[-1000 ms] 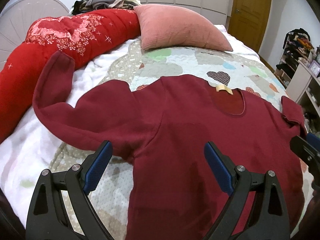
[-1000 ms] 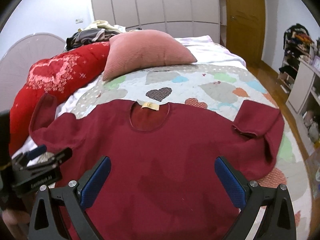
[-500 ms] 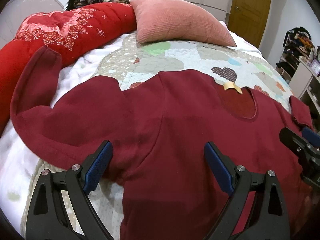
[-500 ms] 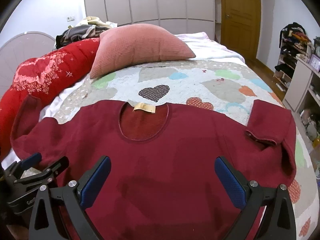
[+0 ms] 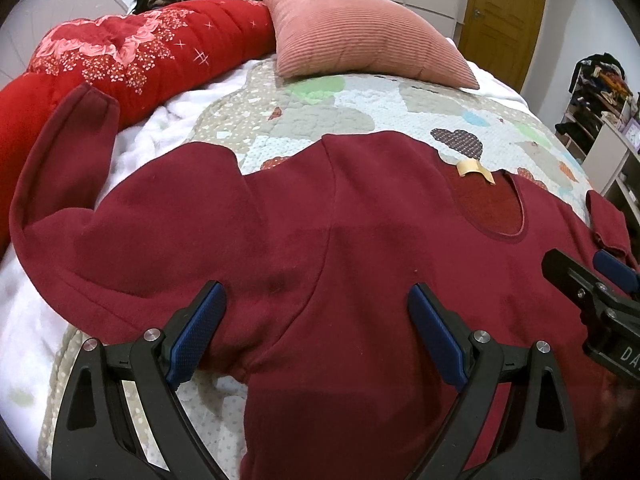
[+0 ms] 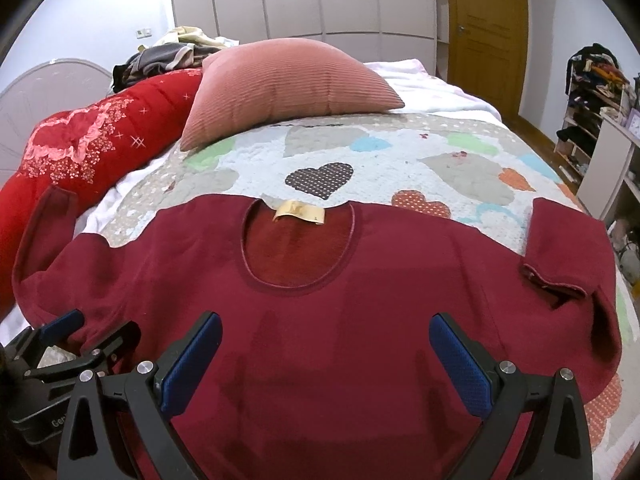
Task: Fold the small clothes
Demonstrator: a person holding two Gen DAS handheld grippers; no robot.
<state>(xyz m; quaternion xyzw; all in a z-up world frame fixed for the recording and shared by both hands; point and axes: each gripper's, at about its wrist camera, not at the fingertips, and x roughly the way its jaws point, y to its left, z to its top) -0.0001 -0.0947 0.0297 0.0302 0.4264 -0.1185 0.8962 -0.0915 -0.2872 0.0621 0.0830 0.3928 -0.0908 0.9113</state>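
A dark red long-sleeved top (image 5: pixel 320 248) lies flat on the bed, neck hole and tan label away from me; it also shows in the right wrist view (image 6: pixel 320 320). Its left sleeve (image 5: pixel 68 152) bends up towards the red bolster. Its right sleeve (image 6: pixel 568 264) is folded back on itself. My left gripper (image 5: pixel 316 320) is open and empty, hovering over the left armpit area. My right gripper (image 6: pixel 326 344) is open and empty over the chest, below the neckline.
A pink ribbed cushion (image 6: pixel 288 84) and a long red bolster (image 5: pixel 132 52) lie at the far and left side of the bed. The heart-patterned quilt (image 6: pixel 400 160) covers the bed. Shelves with clutter (image 6: pixel 600 92) stand at the right.
Both grippers have moved forward and lower over the top, so it fills more of each view. Both stay open.
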